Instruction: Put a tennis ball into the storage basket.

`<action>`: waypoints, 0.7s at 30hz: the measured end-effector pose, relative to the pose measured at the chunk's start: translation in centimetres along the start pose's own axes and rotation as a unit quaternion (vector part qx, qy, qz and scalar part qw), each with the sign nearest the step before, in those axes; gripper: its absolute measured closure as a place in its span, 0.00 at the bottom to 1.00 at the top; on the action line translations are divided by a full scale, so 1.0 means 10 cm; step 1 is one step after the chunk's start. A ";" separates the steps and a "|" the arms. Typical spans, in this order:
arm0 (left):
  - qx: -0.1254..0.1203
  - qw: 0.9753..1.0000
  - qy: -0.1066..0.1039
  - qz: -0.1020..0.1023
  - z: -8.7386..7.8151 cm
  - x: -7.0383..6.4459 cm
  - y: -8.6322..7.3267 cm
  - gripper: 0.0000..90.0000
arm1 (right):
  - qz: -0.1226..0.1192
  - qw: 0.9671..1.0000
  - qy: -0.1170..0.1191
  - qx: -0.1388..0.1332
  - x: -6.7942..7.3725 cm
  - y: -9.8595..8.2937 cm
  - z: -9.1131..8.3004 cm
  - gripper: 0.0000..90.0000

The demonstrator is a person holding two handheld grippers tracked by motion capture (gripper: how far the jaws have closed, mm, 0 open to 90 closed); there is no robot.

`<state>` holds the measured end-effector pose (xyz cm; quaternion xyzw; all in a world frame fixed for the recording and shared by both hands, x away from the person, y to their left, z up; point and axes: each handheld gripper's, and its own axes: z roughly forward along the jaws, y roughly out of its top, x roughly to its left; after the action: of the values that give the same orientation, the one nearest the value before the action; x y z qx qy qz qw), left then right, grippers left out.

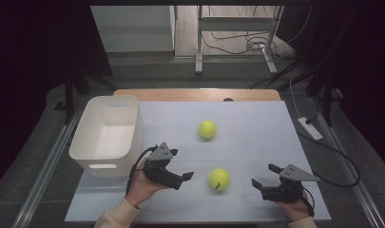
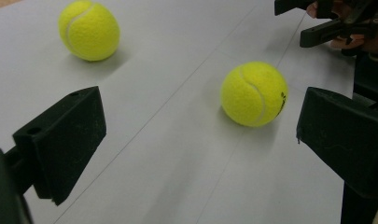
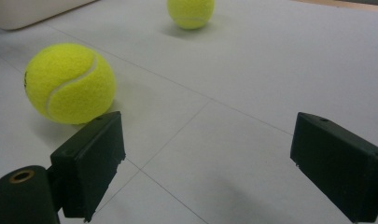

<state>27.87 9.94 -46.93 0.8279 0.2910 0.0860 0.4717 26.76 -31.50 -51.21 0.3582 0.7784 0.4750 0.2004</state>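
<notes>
I have both tongs spread wide and empty: the left tongs (image 1: 179, 166) and right tongs (image 1: 264, 175) flank the near tennis ball (image 1: 219, 178), which rests on the white worktop (image 1: 256, 123). The far tennis ball (image 1: 207, 129) sits beyond it, the white bin (image 1: 109, 135) at left.

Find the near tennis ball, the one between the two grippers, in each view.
High view: near tennis ball, low centre, between the grippers.
Left gripper view: right of centre, by the right jaw.
Right gripper view: left side, above the left jaw.
Shared landmark: the far tennis ball.
</notes>
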 end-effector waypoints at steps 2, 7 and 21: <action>0.002 1.000 -0.003 0.002 0.03 -0.01 0.02 0.03 | 0.000 1.000 0.000 0.000 0.00 0.00 0.00 0.11; 0.004 1.000 -0.011 0.004 0.08 -0.03 0.05 0.03 | 0.000 1.000 -0.002 0.000 -0.01 0.00 0.00 0.11; 0.010 0.999 -0.029 0.013 0.22 -0.09 0.14 0.02 | 0.001 1.000 -0.002 -0.001 -0.01 0.00 -0.01 0.11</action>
<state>28.56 7.27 -46.87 0.8383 0.2671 0.0655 0.4707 26.76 -31.59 -51.15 0.3599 0.7773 0.4749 0.2019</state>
